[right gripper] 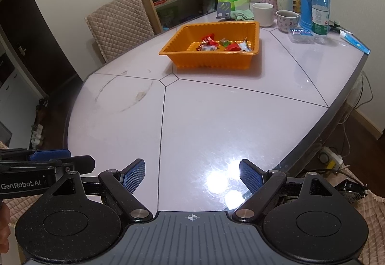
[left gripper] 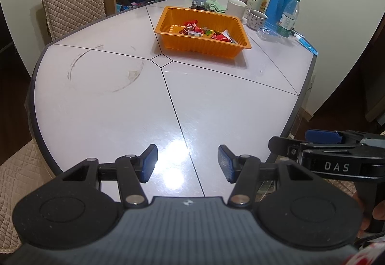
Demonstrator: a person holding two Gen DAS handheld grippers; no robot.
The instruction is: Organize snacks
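We held the left gripper (left gripper: 187, 164) and right gripper (right gripper: 192, 177) wide and empty above the tabletop (right gripper: 216, 120), well short of the orange tray (left gripper: 182, 44) of snacks (left gripper: 207, 32).

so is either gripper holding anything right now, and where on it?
Nothing held. Left gripper and right gripper are both open over the bare table; the wrapped snacks lie in the orange plastic tray.
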